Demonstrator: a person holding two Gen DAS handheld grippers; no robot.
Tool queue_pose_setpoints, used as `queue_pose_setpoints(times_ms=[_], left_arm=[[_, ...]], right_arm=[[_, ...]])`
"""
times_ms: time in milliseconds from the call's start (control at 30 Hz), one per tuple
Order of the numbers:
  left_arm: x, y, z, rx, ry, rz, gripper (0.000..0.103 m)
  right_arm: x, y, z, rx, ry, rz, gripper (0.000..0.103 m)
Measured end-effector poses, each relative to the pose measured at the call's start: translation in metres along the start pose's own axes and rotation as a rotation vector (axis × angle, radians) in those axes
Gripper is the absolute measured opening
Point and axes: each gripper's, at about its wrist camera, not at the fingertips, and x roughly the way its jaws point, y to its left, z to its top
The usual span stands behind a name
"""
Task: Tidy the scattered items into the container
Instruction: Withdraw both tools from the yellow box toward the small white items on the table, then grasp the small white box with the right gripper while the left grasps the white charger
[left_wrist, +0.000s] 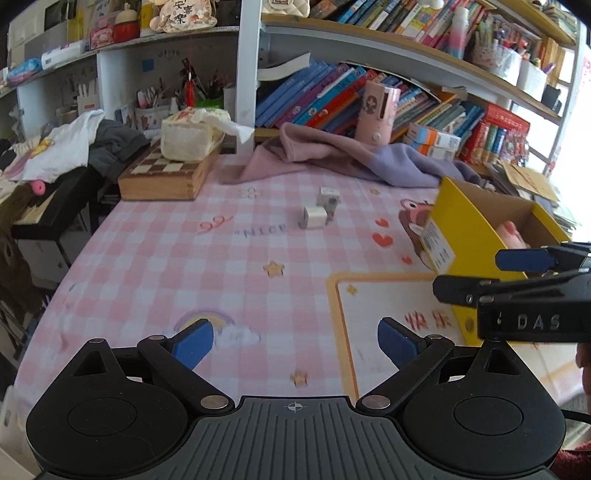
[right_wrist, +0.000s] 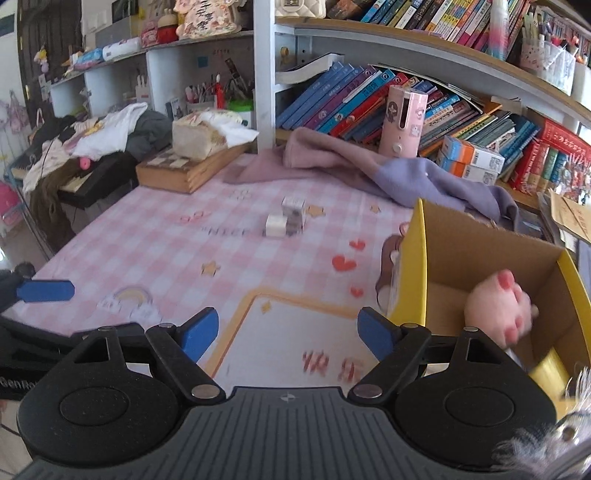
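Two small cubes (left_wrist: 320, 212) are what we have left out on the table (left_wrist: 155, 258), sitting mid-cloth, touching or nearly so, one white-faced in front and one with a grey printed face just behind it; a third may be stacked at the back, we cannot tell through the blur. Yellow cardboard box (right_wrist: 480, 266) stands to the right of them, well apart, open top, with a pink plush toy (right_wrist: 498, 306) already inside. Left gripper (left_wrist: 295, 345) is spread wide with nothing between its fingers; right gripper (right_wrist: 288, 332) likewise has a clear gap, empty, near the box's front corner. We judge the cubes light and rigid, flat-sided, probably smooth paper or plastic, so somewhat slippery but not fragile. Best hold: two opposite flat faces, fingers square to them, one cube at a time so the neighbour doesn't get shoved. Front white one is the easier first pick. Box walls look thin, so they'll flex if bumped.
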Motion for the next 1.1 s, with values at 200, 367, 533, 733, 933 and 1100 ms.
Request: queue_pose_setpoints(times_ms=[200,367,533,733,933,1100], left_arm=[[0.029,-0.007,0.024,0.028,-0.004,0.012,0.098],[0.054,-0.011,0.042,0.043,-0.009,0.023,0.098],[0.083,-0.010,0.058,0.048,-0.017,0.033,0.098],[0.125,-0.009,0.075,0.078,-0.015,0.045,0.097],[0.170,-0.020,0.092,0.139,0.011,0.019,0.095],[0.200,-0.031,0.099,0.143,0.027,-0.016,0.093]], right_arm=[[0.036,-0.016,0.040,0.034,-0.002,0.052,0.083],[0.069,-0.019,0.070,0.009,0.005,0.080,0.078],[0.114,-0.023,0.099,-0.005,0.044,0.082,0.072],[0.170,-0.024,0.125,-0.040,0.098,0.075,0.070],[0.223,-0.022,0.137,-0.066,0.203,0.097,0.068],[0.252,-0.030,0.136,-0.062,0.286,0.075,0.055]])
